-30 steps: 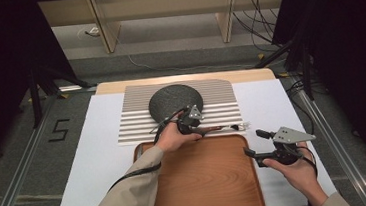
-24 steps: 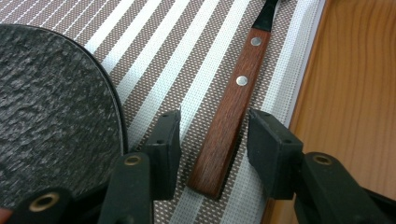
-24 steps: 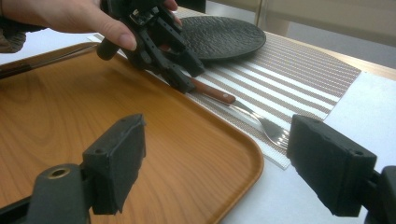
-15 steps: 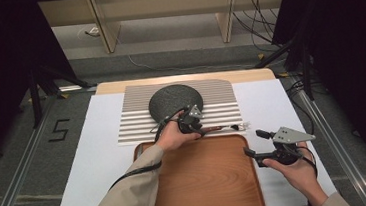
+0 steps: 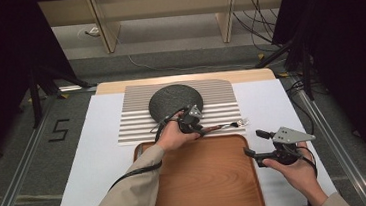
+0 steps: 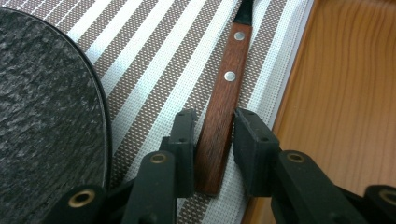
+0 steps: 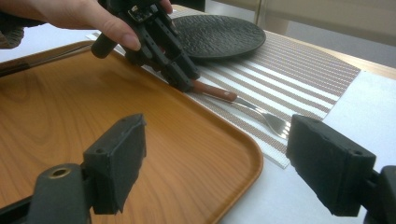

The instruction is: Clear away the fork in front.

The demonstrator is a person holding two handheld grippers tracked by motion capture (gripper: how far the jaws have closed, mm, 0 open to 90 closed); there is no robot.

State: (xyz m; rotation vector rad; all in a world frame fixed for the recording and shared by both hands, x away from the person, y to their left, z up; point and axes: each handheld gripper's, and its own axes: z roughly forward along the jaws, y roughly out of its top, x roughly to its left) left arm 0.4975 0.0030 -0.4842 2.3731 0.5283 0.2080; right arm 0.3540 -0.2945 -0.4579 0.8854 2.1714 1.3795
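left fingers [image 6: 212,140] nearly closed, right fingers [image 7: 224,163] wide apart

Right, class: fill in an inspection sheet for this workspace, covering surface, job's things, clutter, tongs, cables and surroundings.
Surface: white table, with striped mat and wooden tray on it.
Job's things: fork lies on mat beside tray; dark plate on mat.
Clutter: nothing seen.
Tongs: left tongs straddle fork's handle, have just been closing, not clearly pressing yet; right tongs open, empty, by tray's right edge.
Cables: cable trails from left tongs along sleeve; loose cables on floor behind.
Surroundings: shelf legs, dark drapes, floor mark "5".
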